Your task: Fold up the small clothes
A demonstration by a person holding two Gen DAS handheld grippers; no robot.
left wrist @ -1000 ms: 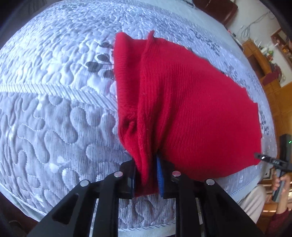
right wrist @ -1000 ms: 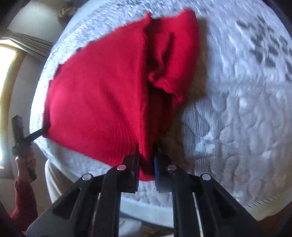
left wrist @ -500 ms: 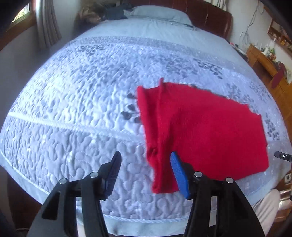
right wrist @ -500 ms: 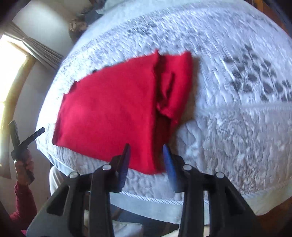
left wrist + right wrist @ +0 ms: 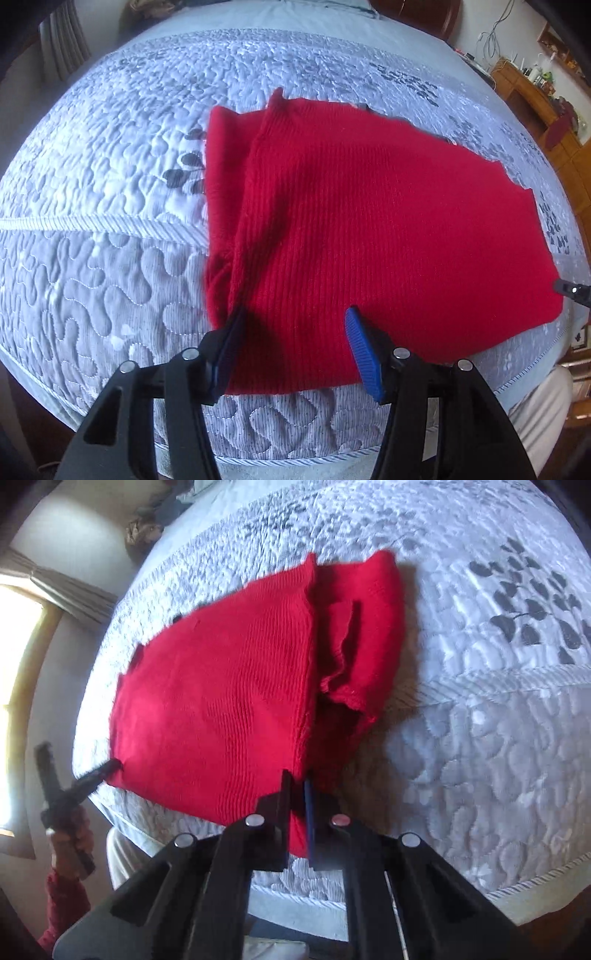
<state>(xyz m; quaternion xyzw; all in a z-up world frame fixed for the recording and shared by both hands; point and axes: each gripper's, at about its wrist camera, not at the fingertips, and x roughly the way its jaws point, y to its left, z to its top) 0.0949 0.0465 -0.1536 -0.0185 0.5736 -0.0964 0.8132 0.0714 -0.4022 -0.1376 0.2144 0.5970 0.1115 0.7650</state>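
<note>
A red knit garment lies flat on the quilted grey bedspread, with a folded-in sleeve along its left side. My left gripper hangs open over the garment's near edge, a finger on each side of the red fabric, pressing on nothing. In the right wrist view the red garment has a sleeve fold on its right. My right gripper is shut on its near hem, at the foot of a raised ridge. The left gripper shows with its tip at the garment's near left corner.
The bed's near edge runs just below both grippers. A person's hand in a red sleeve holds the left gripper. Wooden furniture stands at the right. A window with a curtain is at the left. Dark clothes lie at the bed's far end.
My left gripper let go of the garment's edge and now stands open over it. My right gripper opened, dropping the fabric, then shut again on the near hem.
</note>
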